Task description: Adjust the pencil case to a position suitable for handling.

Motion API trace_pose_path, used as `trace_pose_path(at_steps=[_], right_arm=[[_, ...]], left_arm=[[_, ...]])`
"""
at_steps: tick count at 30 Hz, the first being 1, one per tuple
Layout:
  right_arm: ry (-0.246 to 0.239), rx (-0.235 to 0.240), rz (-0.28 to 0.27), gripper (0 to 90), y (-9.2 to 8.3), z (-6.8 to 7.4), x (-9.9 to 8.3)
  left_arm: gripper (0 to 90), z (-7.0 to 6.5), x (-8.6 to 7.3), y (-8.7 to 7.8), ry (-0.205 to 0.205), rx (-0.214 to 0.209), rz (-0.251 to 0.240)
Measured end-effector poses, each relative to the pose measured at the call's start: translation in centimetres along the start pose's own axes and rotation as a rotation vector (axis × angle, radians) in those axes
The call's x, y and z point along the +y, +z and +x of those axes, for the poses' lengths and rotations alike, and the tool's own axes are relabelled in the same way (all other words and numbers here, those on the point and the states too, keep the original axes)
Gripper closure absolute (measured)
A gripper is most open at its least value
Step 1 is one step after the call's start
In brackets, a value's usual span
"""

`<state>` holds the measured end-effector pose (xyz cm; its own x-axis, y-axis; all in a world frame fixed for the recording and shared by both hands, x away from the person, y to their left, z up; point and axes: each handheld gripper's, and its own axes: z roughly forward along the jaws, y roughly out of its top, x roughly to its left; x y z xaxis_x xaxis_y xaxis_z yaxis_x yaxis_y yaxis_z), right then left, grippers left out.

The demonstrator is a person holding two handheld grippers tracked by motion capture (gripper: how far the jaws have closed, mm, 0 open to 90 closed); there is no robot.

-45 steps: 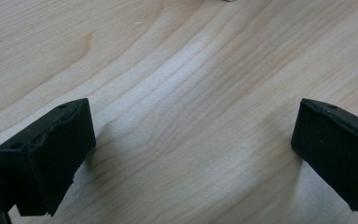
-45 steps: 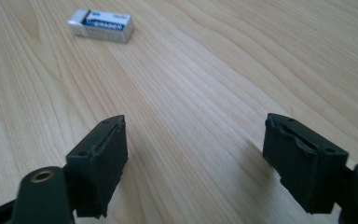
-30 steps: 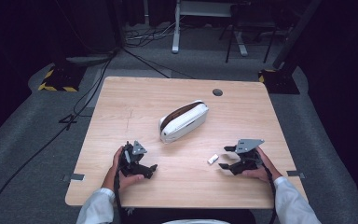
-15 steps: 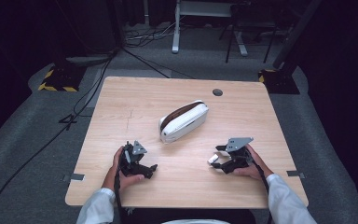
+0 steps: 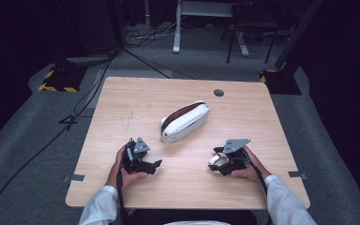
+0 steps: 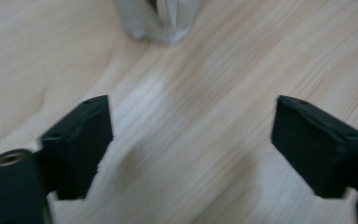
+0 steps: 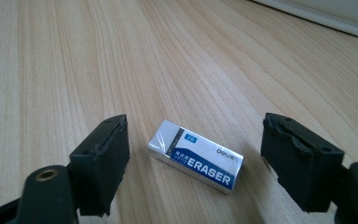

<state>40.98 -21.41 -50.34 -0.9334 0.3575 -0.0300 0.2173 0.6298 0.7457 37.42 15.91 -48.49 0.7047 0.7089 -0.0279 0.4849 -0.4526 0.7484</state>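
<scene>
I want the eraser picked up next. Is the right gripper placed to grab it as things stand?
Probably yes: the right gripper stands open with the eraser lying between its jaws, untouched, and nothing blocks it.

Both forearms, in white sleeves, come in from the near edge. The left gripper (image 5: 143,161) sits low in the left hand; its jaws have just been closing and stand apart, nothing between them. The right gripper (image 5: 218,161) points left, jaws wide apart.
</scene>
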Motion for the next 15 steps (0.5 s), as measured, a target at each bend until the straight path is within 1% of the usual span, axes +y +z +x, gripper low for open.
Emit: trace_pose_path(at_steps=[1,3,5,7,8,9,10,11,12,15], right_arm=[[0.000,0.000,-0.001,24.4,0.0,0.0,0.0],[-0.004,-0.002,-0.001,24.4,0.0,0.1,0.0],[0.001,-0.002,-0.002,24.3,0.0,0.1,-0.1],[0.003,-0.004,-0.004,24.3,0.0,0.1,-0.1],[0.002,-0.004,-0.005,24.3,0.0,0.1,-0.1],[0.002,-0.004,-0.005,24.3,0.0,0.1,-0.1],[0.001,-0.004,-0.004,24.3,0.0,0.1,-0.1],[0.000,-0.009,-0.006,24.3,-0.1,0.0,-0.1],[0.002,-0.009,-0.007,24.3,-0.1,0.0,-0.1],[0.006,-0.012,-0.006,24.2,-0.1,0.0,-0.1]], left_arm=[[21.6,-0.1,0.6,-0.1,0.014,-0.014,-0.034],[16.7,-0.4,1.7,-0.2,0.027,-0.013,-0.085],[18.7,-0.5,2.8,0.0,0.040,-0.023,-0.106],[19.1,-0.5,3.7,0.2,0.043,-0.025,-0.140],[19.2,-0.4,4.2,0.3,0.050,-0.020,-0.147],[19.4,-0.4,4.2,0.3,0.050,-0.020,-0.147],[19.4,-0.4,4.7,0.6,0.050,-0.013,-0.154],[19.4,-0.3,5.3,1.1,0.048,-0.015,-0.156],[19.3,-0.3,5.6,1.3,0.056,-0.006,-0.160],[19.3,-0.1,6.1,1.8,0.063,-0.002,-0.169]])
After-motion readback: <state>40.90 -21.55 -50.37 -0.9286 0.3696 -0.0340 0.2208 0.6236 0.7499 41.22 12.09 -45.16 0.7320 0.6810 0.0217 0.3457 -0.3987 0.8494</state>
